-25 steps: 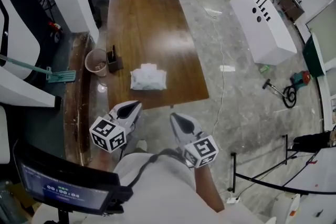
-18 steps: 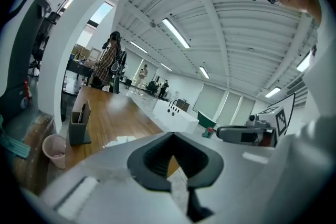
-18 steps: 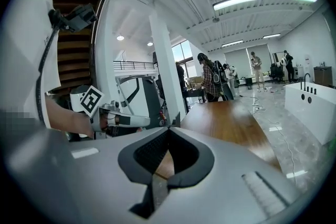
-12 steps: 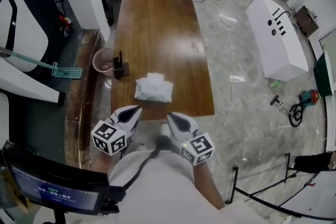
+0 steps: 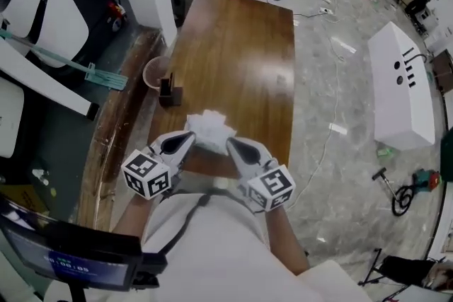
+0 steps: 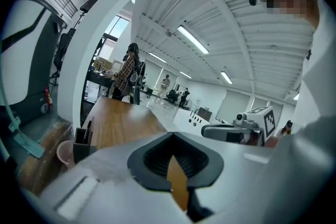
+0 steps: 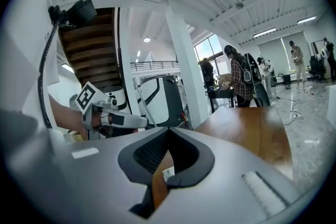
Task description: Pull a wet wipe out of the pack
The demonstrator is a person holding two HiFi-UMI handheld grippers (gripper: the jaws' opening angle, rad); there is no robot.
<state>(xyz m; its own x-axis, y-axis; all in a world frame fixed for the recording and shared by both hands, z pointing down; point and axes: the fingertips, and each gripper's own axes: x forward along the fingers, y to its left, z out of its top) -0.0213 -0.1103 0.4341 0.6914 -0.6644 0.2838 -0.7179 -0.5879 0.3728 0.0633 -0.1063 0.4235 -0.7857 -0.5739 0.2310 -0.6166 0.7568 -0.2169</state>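
Both grippers had come forward since the earlier frames, from over the floor short of the counter (image 5: 241,53) to its near edge, and the pack that had lain well ahead of them now sat between their tips. The long brown wooden counter ran away from the person, glossy and mostly bare. The left gripper (image 5: 185,141) and the right gripper (image 5: 232,146) were angled toward each other, each carrying its cube of square markers at the rear. The wet wipe pack (image 5: 209,128) lay on the counter close to the near edge, about midway across its width: a soft white packet, crumpled and uneven on top, its near corners covered by the gripper tips in the head view. In the left gripper view the dark ribbed fingers (image 6: 148,164) met at their tips with only counter wood showing behind them, so they were closed on nothing. In the right gripper view the fingers (image 7: 137,157) were likewise pressed together and empty, with a small white patch low in the gap behind them. Whether either tip touched the pack could not be told. The pack's long axis seemed to run across the counter, left to right, slightly skewed, though the grippers hid its ends. A pinkish cup (image 5: 154,71) stood at the counter's left edge, with a small dark holder (image 5: 170,93) just beside it.
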